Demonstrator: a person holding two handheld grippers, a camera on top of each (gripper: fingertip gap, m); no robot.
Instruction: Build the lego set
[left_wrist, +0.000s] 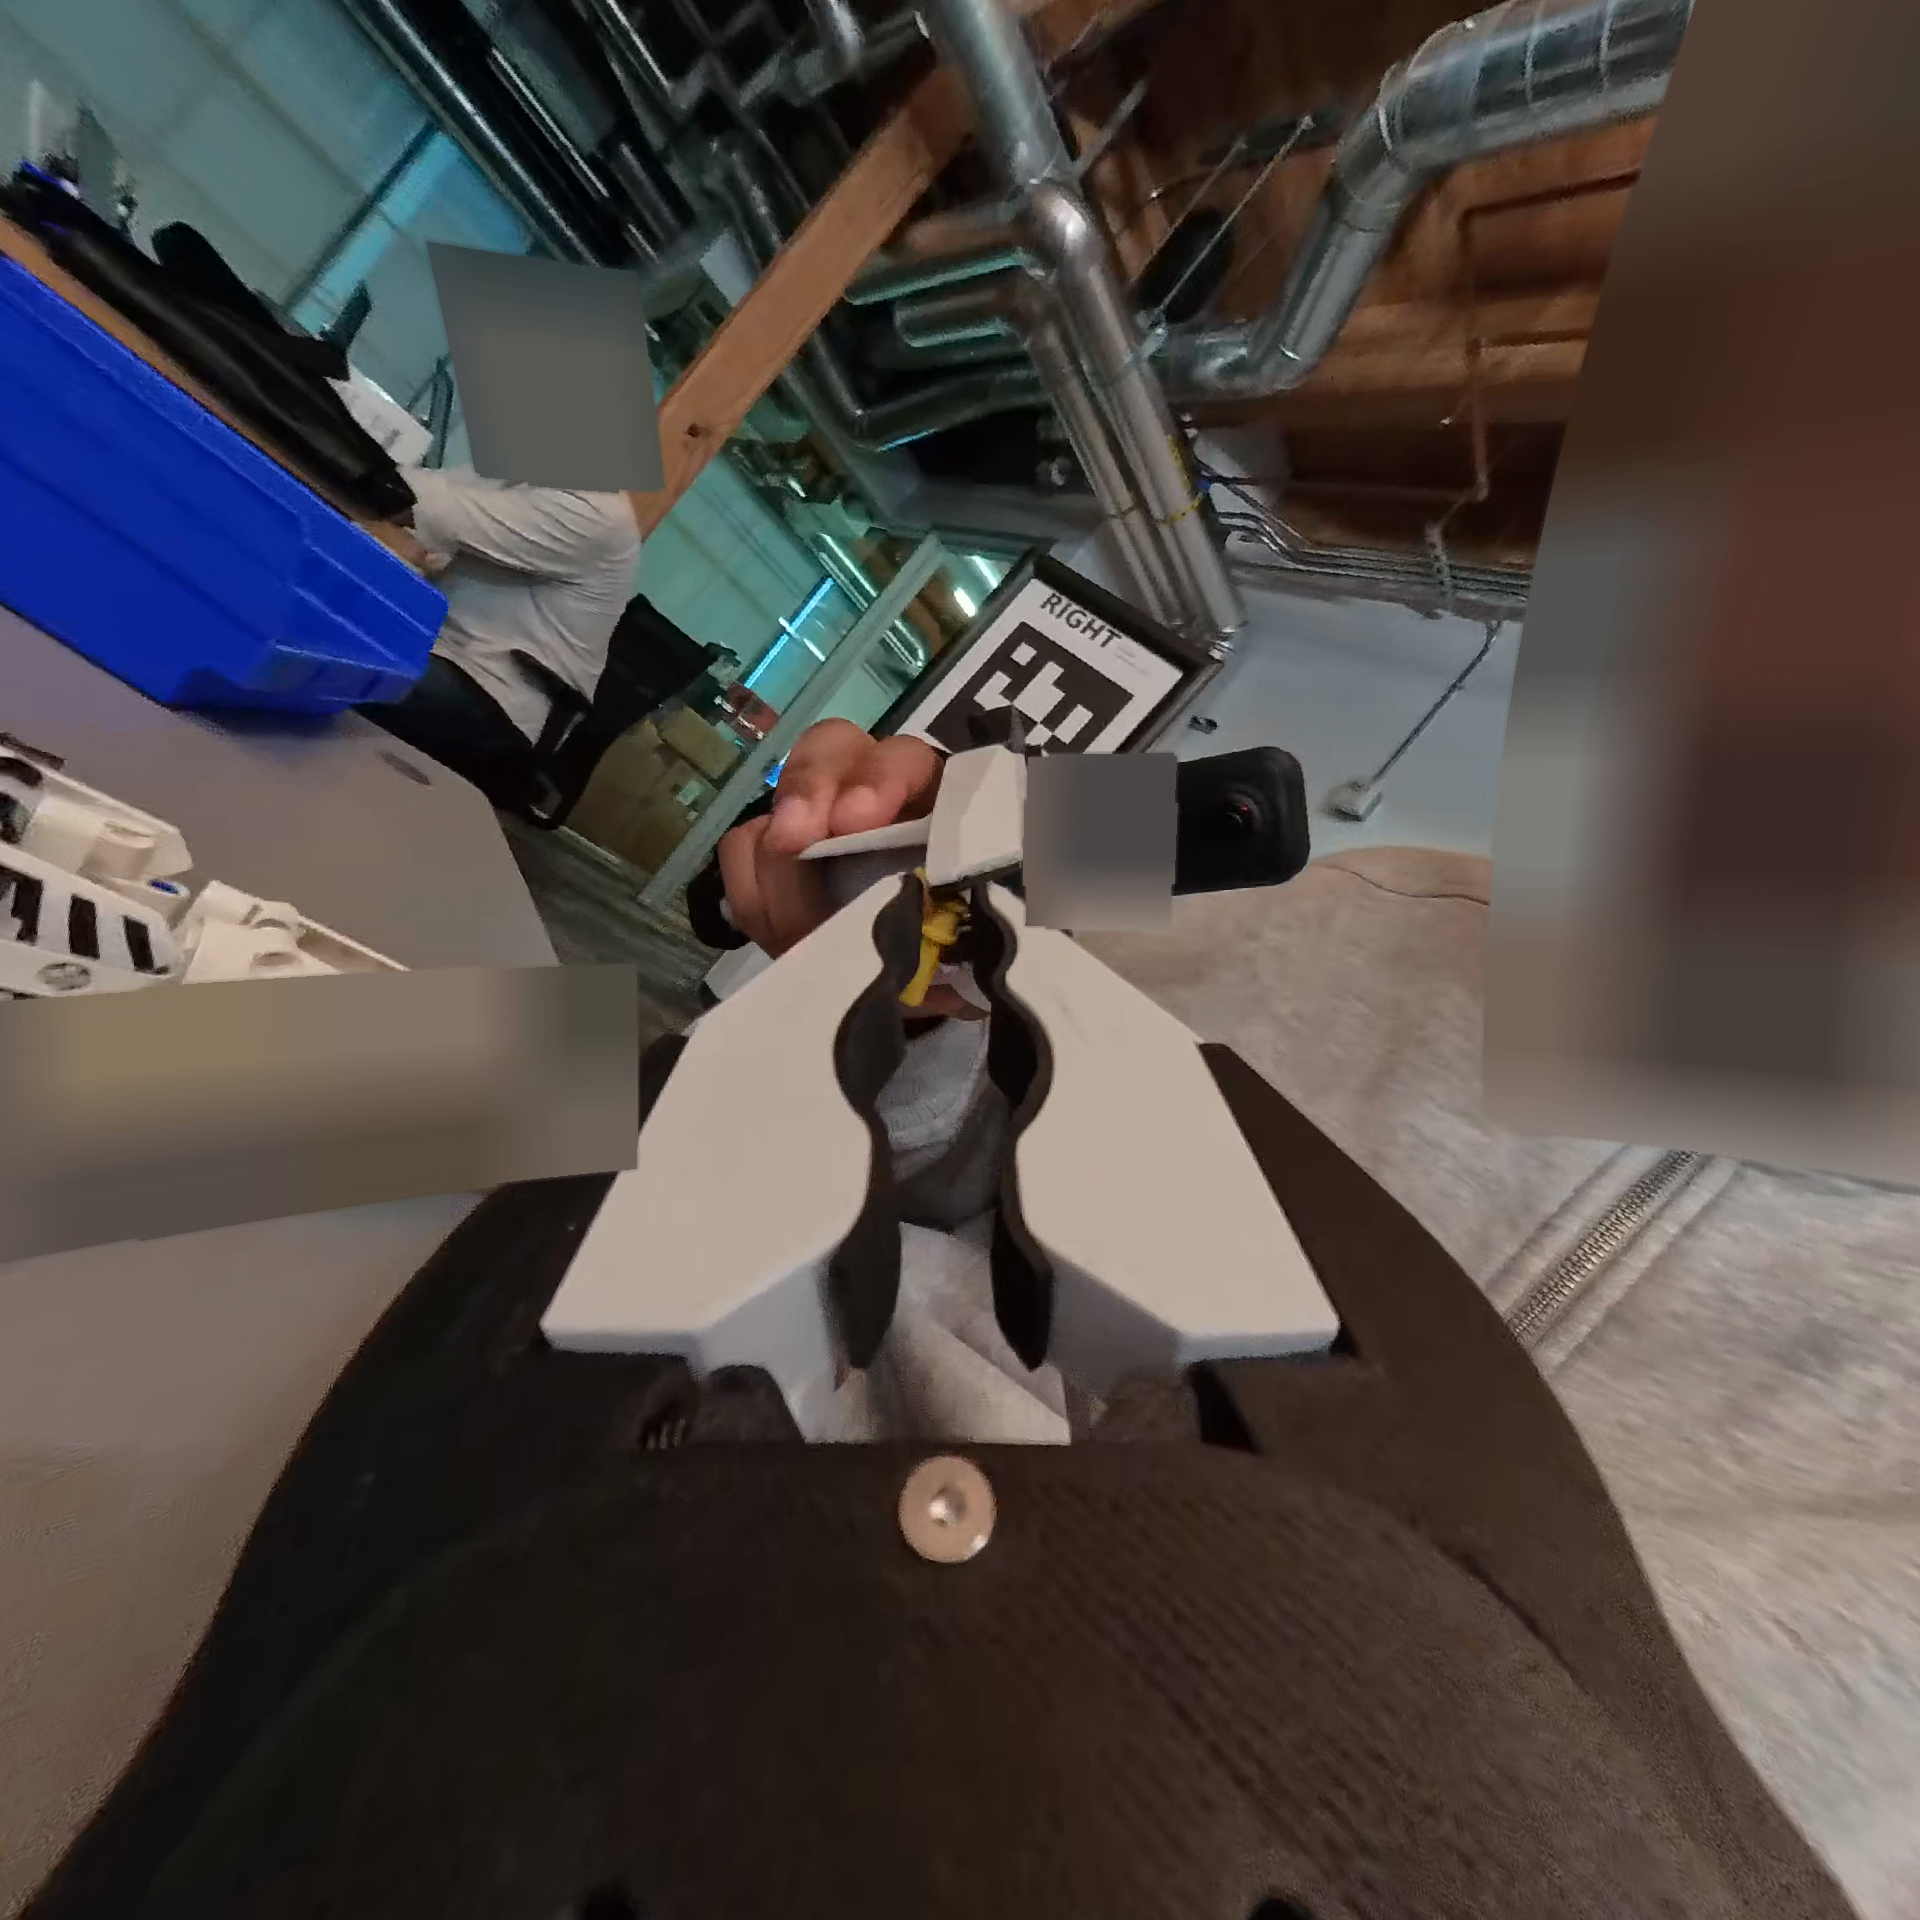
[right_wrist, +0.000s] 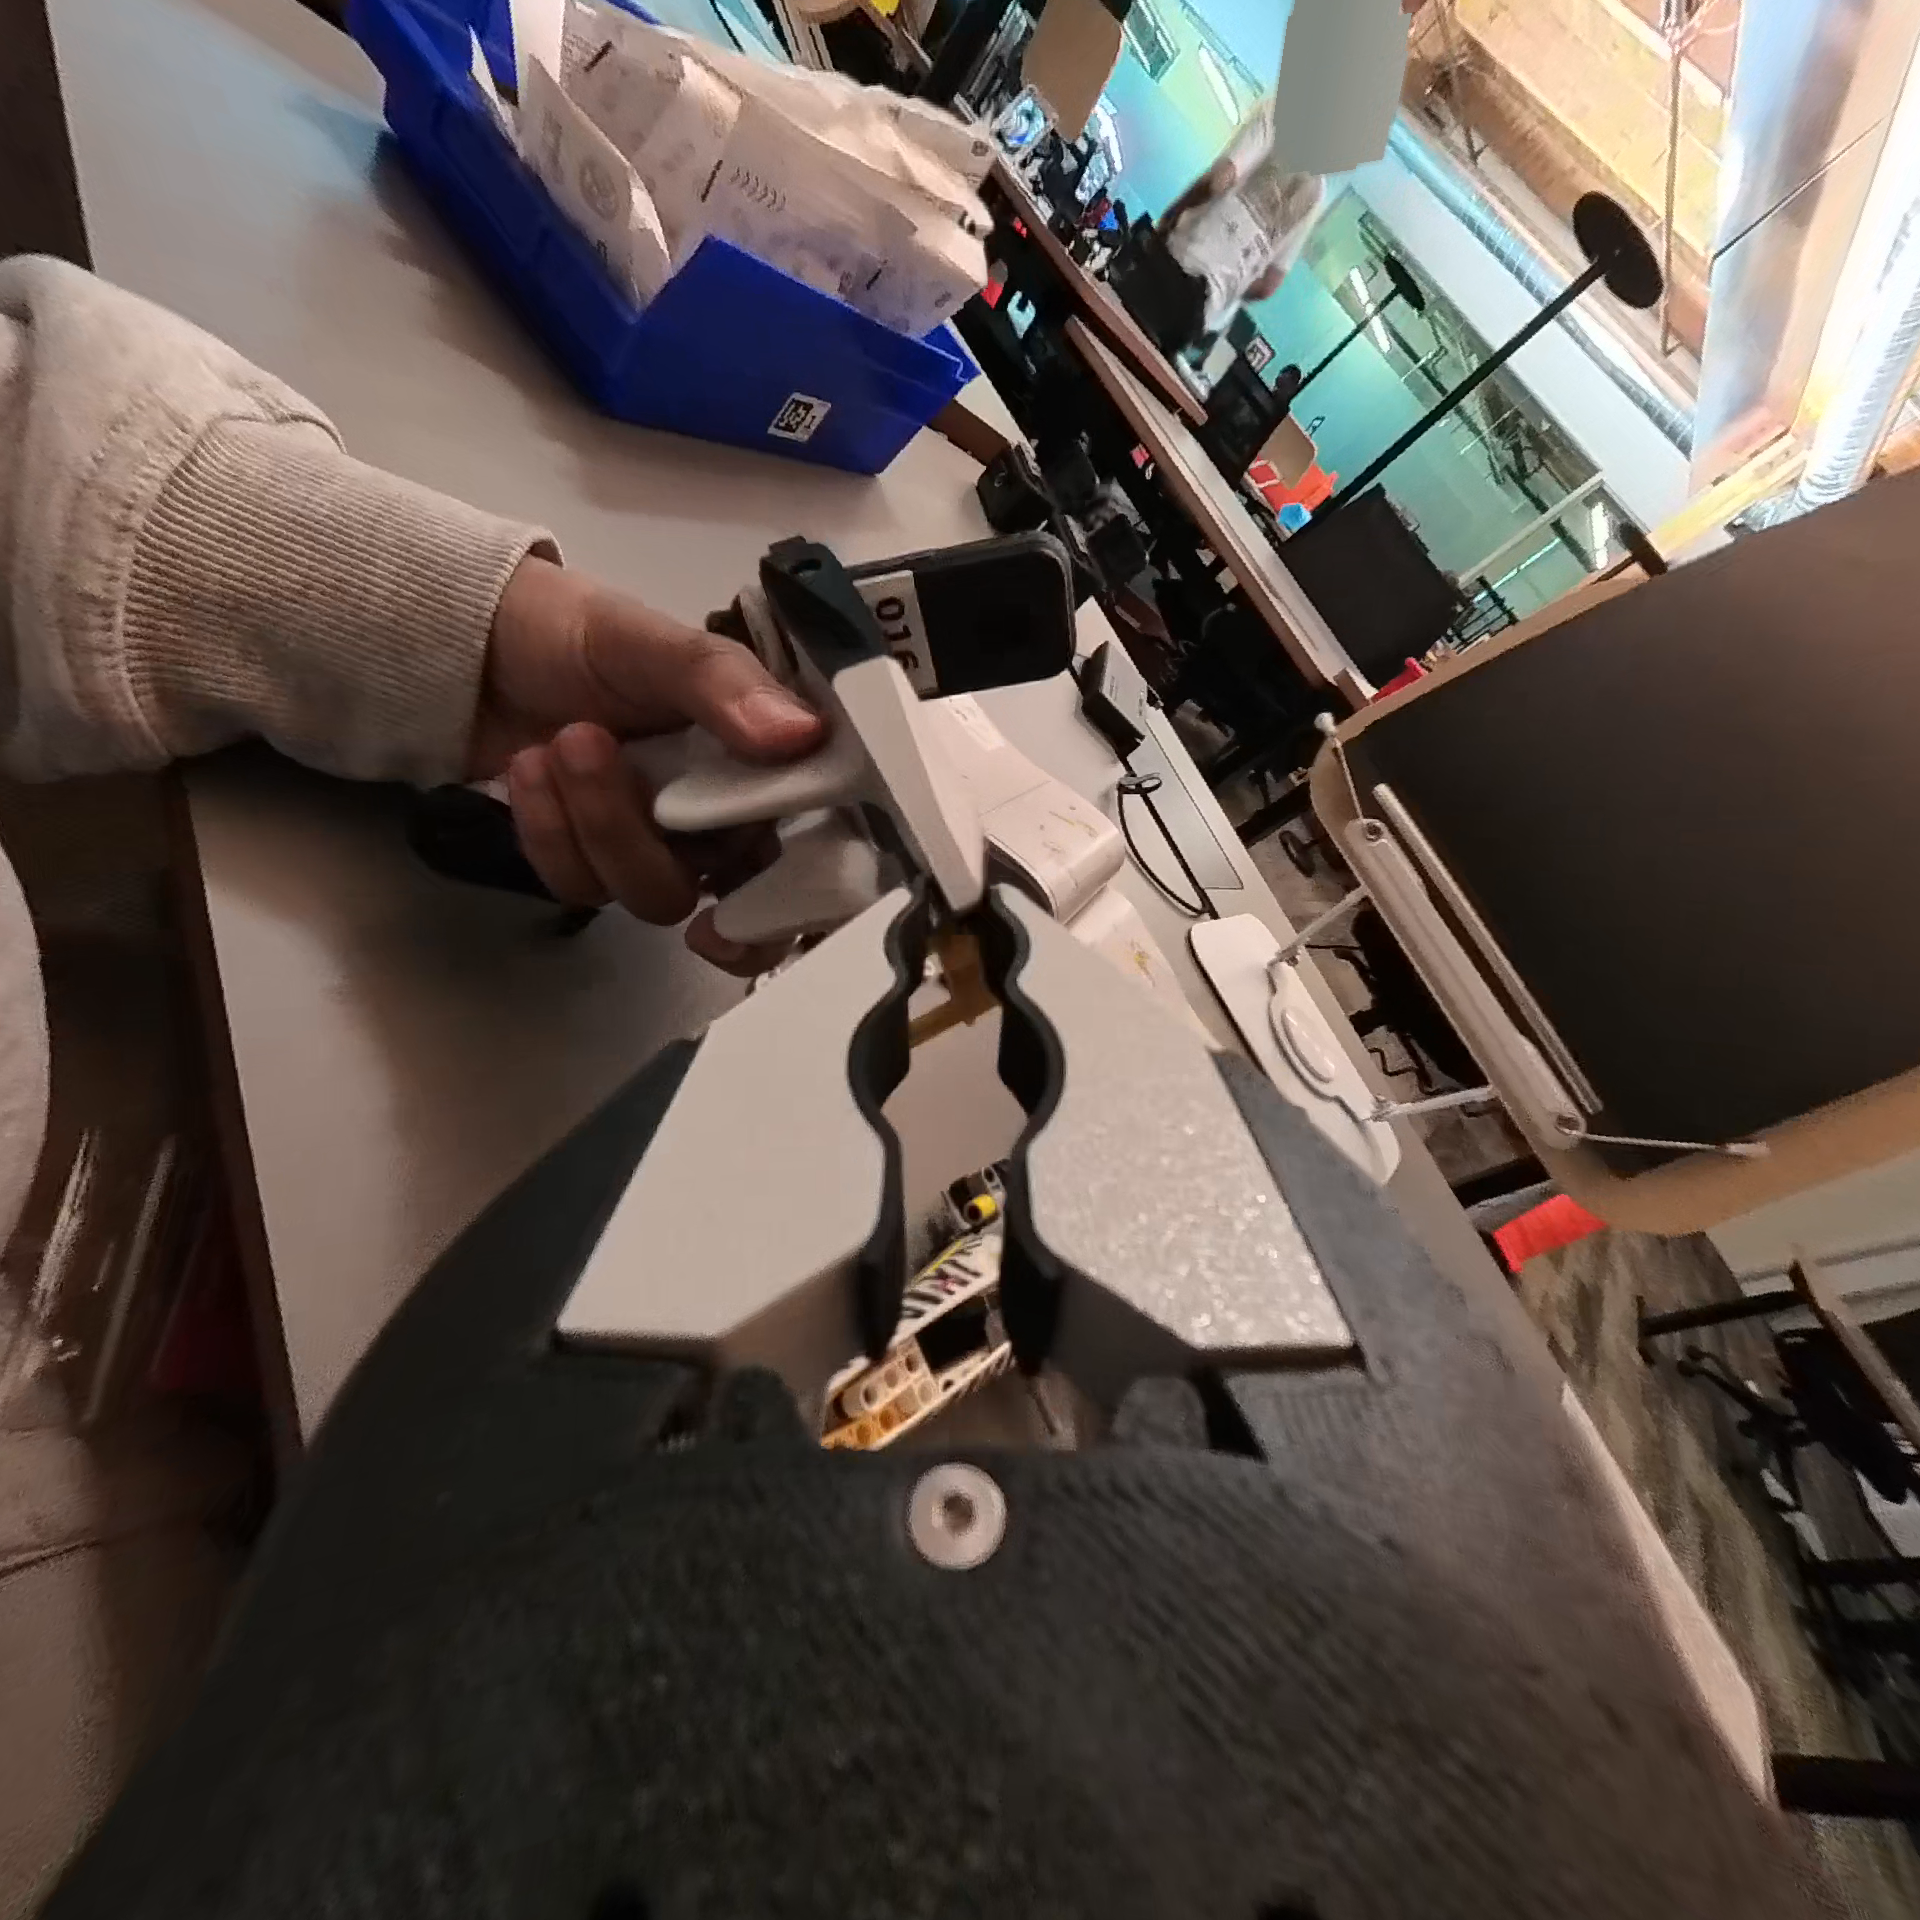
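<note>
Pinching one small yellow lego piece (left_wrist: 928, 940) between both tools' (right_wrist: 954, 916) meeting tips.

Blue bin (right_wrist: 717, 343) sits far left on the grey table (right_wrist: 416, 987), stuffed with white paper bags (right_wrist: 727, 145), a small square tag on its near wall. A black cable (right_wrist: 1164, 842) loops at the table's right edge, just beside a white pad (right_wrist: 1236, 961). Off to the right, a tan-edged black panel (right_wrist: 1662, 862). A black pole with a round disc (right_wrist: 1616, 249) rises beyond. In the left wrist view, silver ducts (left_wrist: 1382, 208) run overhead, a wooden beam (left_wrist: 810, 270) beside them, and a person in a pale shirt (left_wrist: 530, 592) sits beyond the bin.
</note>
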